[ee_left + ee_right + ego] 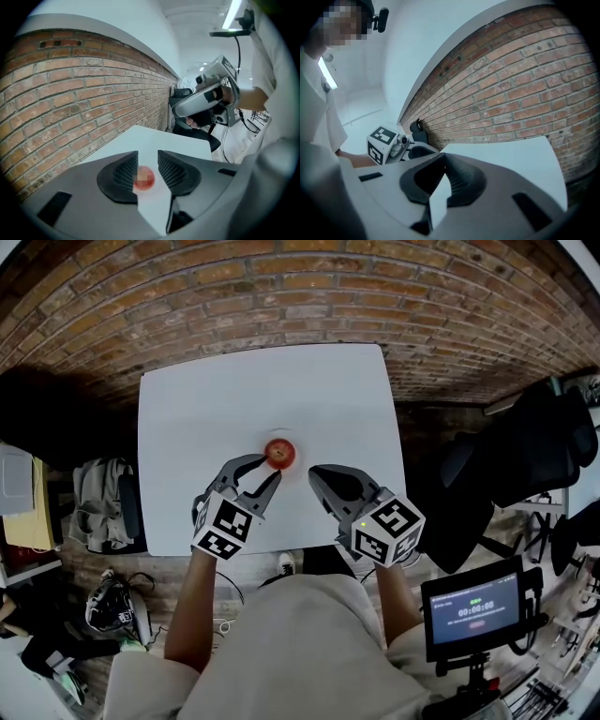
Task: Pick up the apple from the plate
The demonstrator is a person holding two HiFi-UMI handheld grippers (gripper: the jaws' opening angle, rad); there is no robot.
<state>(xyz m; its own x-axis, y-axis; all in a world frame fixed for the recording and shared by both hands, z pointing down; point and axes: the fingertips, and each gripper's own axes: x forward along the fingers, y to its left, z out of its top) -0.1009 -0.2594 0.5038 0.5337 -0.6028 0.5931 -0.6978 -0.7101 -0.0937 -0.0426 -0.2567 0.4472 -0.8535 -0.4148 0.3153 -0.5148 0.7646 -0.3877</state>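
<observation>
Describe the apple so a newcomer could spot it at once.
Find the white table set against the brick wall. Near its middle, just ahead of the left claw, sits the apple. It is the only small, round, red thing on that white top.

Beige top (300,643); grey hand-held grippers (271,468) (314,474), b/w cubes (223,526).
</observation>
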